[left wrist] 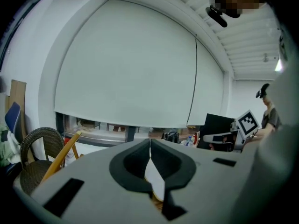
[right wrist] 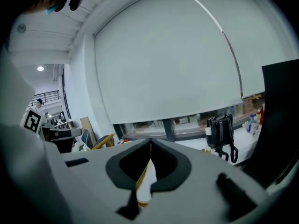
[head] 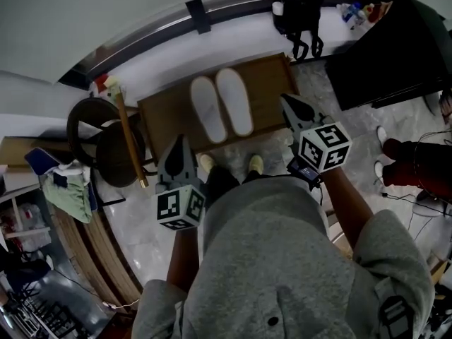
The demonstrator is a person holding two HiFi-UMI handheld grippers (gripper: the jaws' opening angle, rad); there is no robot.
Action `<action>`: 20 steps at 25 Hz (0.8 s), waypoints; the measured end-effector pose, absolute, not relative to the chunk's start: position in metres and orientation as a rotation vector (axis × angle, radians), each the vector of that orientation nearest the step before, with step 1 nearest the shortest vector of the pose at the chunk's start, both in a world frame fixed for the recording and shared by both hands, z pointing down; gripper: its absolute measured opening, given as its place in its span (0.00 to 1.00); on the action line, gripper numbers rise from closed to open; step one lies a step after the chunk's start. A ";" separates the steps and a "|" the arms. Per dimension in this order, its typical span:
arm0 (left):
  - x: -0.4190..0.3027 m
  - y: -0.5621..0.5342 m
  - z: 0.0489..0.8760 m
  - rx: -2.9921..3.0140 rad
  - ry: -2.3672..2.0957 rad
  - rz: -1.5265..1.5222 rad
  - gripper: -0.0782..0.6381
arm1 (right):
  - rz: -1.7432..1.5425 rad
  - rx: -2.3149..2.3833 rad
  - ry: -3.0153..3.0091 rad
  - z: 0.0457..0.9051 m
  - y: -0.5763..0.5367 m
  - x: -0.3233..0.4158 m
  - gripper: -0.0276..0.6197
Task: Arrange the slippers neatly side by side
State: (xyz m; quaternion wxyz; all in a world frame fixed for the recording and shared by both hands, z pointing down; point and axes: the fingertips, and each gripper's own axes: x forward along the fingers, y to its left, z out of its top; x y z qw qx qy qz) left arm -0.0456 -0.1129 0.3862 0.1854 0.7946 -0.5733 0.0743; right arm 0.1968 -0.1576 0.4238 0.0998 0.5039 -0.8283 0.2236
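I am holding the left claw (head: 181,147) and right claw (head: 291,104) shut and empty, slippers (head: 233,101) lying paired ahead between them.

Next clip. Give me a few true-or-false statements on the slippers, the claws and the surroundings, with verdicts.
1. The two slippers lie side by side on the board. True.
2. The right claw grips a slipper. False: it is shut on nothing, away from both.
3. The left claw has its jaws wide apart. False: their tips meet, with nothing held.
4. A black bag stands beyond the board. True.
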 end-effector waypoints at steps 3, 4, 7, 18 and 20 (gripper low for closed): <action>-0.041 -0.112 0.383 2.248 -1.622 0.198 0.13 | 0.674 1.523 -2.444 0.422 -0.154 0.205 0.09; -0.041 -0.113 0.382 2.251 -1.622 0.194 0.13 | 0.676 1.525 -2.446 0.422 -0.153 0.205 0.09; -0.039 -0.113 0.380 2.259 -1.613 0.190 0.13 | 0.664 1.511 -2.465 0.419 -0.151 0.201 0.09; -0.040 -0.108 0.383 2.264 -1.611 0.201 0.13 | 0.651 1.470 -2.470 0.426 -0.146 0.189 0.09; -0.040 -0.107 0.384 2.267 -1.613 0.203 0.13 | 0.648 1.467 -2.473 0.426 -0.145 0.188 0.09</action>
